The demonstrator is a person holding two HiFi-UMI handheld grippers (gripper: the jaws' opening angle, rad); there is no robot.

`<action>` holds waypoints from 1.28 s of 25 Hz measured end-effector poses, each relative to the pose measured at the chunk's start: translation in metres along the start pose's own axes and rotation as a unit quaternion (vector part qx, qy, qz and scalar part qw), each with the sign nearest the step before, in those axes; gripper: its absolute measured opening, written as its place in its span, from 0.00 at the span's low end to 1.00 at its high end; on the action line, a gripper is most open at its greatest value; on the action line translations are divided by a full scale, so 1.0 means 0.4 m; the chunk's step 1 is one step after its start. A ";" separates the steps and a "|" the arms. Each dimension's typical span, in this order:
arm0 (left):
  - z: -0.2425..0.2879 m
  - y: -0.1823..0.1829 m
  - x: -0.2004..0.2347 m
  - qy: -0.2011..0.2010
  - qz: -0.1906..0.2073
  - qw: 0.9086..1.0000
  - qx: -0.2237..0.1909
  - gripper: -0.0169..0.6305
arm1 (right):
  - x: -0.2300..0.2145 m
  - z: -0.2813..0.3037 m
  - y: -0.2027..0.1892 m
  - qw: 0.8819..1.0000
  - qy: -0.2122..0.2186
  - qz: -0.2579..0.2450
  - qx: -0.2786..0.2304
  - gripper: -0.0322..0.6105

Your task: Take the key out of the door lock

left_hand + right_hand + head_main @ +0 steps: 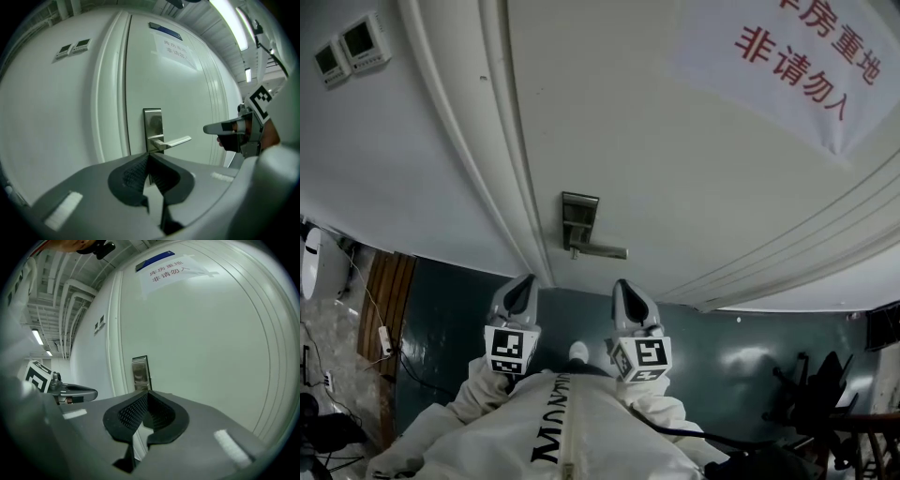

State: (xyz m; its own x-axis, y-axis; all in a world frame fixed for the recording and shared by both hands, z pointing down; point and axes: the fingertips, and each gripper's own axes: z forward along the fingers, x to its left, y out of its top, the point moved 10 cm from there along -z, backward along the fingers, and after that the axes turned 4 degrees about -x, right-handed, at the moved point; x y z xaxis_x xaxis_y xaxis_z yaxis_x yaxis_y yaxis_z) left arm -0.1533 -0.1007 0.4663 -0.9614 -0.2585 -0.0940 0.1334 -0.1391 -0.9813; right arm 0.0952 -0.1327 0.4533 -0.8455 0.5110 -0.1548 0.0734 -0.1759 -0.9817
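A steel lock plate (579, 218) with a lever handle (602, 250) sits on the white door (675, 169); no key can be made out on it in any view. Both grippers are held side by side short of the door, below the handle and apart from it. My left gripper (522, 292) is shut with nothing in it. My right gripper (630, 298) is also shut and holds nothing. In the left gripper view the lock plate (153, 123) and handle (172, 141) stand just beyond the closed tips (149, 155). The right gripper view shows the plate (140, 372) above its tips (148, 392).
A paper notice with red characters (797, 56) hangs on the door's upper right. Two wall control panels (352, 47) are mounted left of the door frame (502, 187). A dark chair (816, 394) stands on the floor at right, and cables and a white device (314, 267) lie at left.
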 end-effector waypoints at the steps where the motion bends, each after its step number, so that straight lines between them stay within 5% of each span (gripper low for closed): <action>1: 0.009 0.004 -0.002 0.005 0.001 1.000 0.000 0.03 | -0.012 0.009 0.002 1.000 0.004 0.001 -0.001 0.05; 7: 0.035 0.016 0.007 0.044 -0.006 0.999 0.010 0.03 | -0.053 0.056 0.010 1.000 0.019 0.010 -0.004 0.05; 13: 0.073 0.012 0.038 0.033 -0.013 0.999 0.015 0.03 | -0.058 0.083 0.023 1.000 0.009 0.015 -0.013 0.05; 21: 0.102 -0.026 0.073 0.000 -0.100 0.995 0.030 0.03 | -0.036 0.094 0.030 1.000 -0.014 0.017 -0.008 0.05; 23: 0.113 -0.033 0.075 -0.012 -0.113 0.993 0.035 0.16 | -0.031 0.095 0.029 1.000 -0.017 0.015 -0.004 0.05; 32: 0.135 -0.063 0.070 -0.050 -0.173 0.983 0.046 0.30 | -0.025 0.084 0.023 0.999 -0.033 0.013 0.008 0.05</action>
State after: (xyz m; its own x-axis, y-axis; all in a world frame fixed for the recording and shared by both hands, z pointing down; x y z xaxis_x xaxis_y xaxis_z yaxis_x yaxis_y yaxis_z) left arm -0.1704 -0.1560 0.4976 -0.9251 -0.2726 0.2643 -0.1718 -0.3201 -0.9317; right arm 0.0864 -0.1677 0.4496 -0.8766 0.4496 -0.1716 0.0876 -0.2017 -0.9755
